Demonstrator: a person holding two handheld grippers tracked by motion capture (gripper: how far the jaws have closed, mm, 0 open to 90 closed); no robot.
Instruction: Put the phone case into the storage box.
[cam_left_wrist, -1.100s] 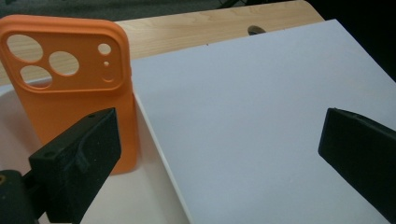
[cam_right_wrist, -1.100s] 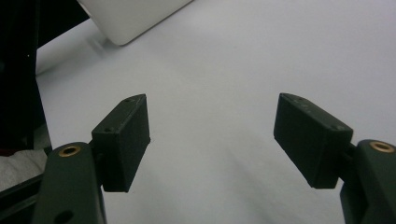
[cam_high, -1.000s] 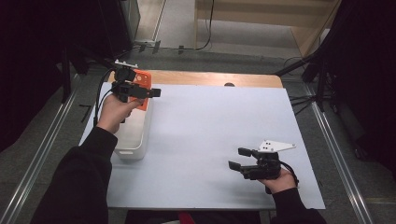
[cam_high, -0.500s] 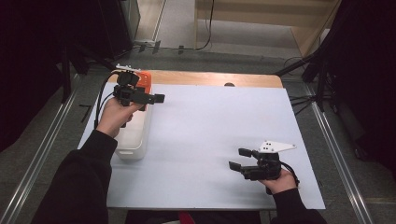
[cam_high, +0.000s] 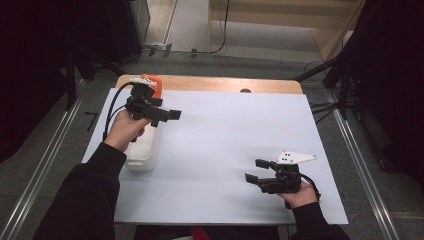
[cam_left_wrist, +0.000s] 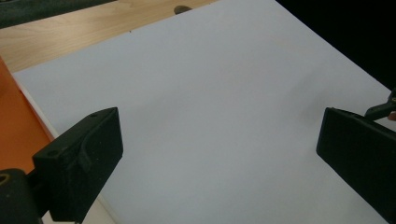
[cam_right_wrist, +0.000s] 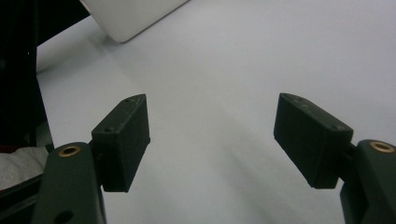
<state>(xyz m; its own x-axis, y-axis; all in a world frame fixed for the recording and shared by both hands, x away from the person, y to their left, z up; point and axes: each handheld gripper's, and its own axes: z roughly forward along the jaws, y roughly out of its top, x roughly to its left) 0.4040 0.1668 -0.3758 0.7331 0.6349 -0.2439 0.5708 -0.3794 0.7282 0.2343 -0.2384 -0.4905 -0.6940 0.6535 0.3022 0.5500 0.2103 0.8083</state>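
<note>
My left gripper (cam_high: 167, 113) hangs over the white tub (cam_high: 142, 156) at the table's left, with its jaws pointing right. In the left gripper view its jaws (cam_left_wrist: 219, 126) stand wide open with only the white sheet (cam_left_wrist: 224, 93) between them. An orange piece (cam_high: 151, 81) lies at the tub's far end, and its orange edge (cam_left_wrist: 16, 126) is at the left of that view. My right gripper (cam_high: 256, 170) rests near the front right and points left. It is open with nothing between its jaws (cam_right_wrist: 212, 107).
A white sheet (cam_high: 225, 140) covers most of the wooden table (cam_high: 215, 84). A corner of the white tub (cam_right_wrist: 130, 14) lies ahead of my right gripper. Dark stands and cables surround the table, and metal rails (cam_high: 45, 165) run along its sides.
My left gripper has drifted a little to the right and toward the person, off the orange end of the tub. The right gripper has not moved.
</note>
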